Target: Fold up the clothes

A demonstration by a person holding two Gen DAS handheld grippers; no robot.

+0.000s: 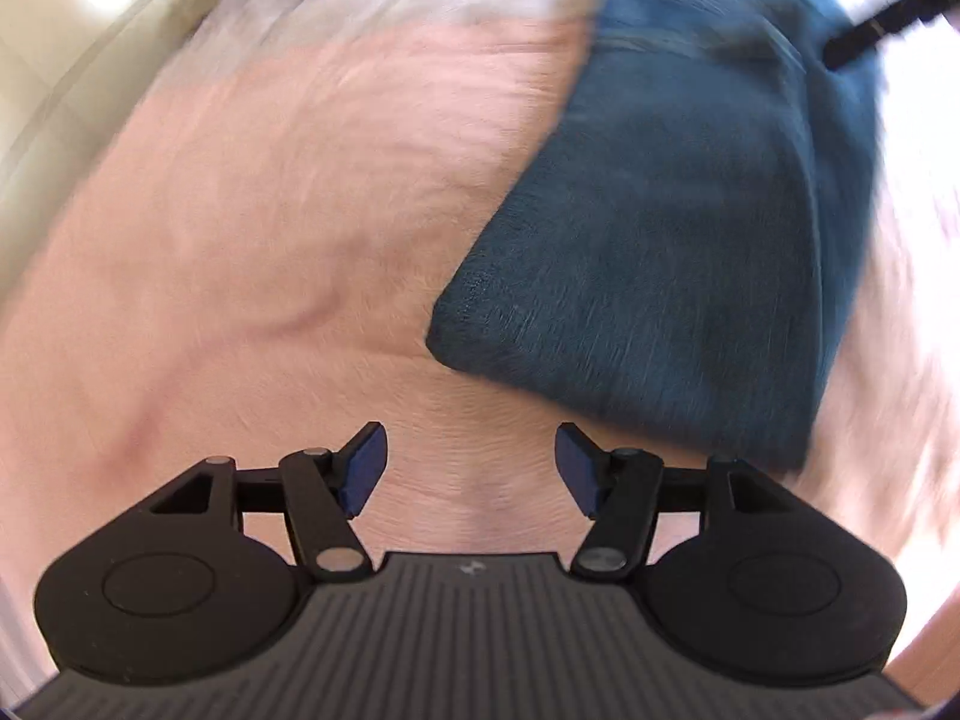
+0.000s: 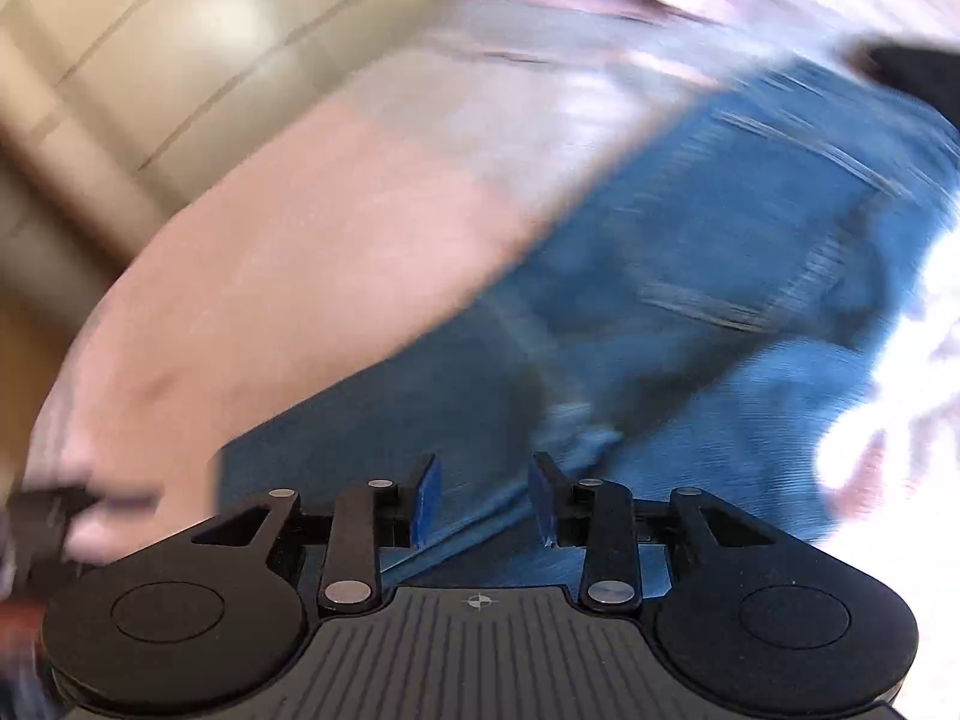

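Folded blue jeans lie on a pink bed sheet, one folded corner pointing toward the camera. My left gripper hovers open over bare sheet, just left of and below that corner, with nothing between its blue pads. In the right wrist view the jeans fill the middle and right, a back pocket showing. My right gripper is over the denim with its jaws apart; a seam runs beneath them and the pads press on nothing. Both views are motion-blurred.
Pale tiled floor lies beyond the bed's left edge, also seen as floor in the right wrist view. A grey-white cloth sits at the far side of the sheet. A dark gripper part pokes in at the upper right.
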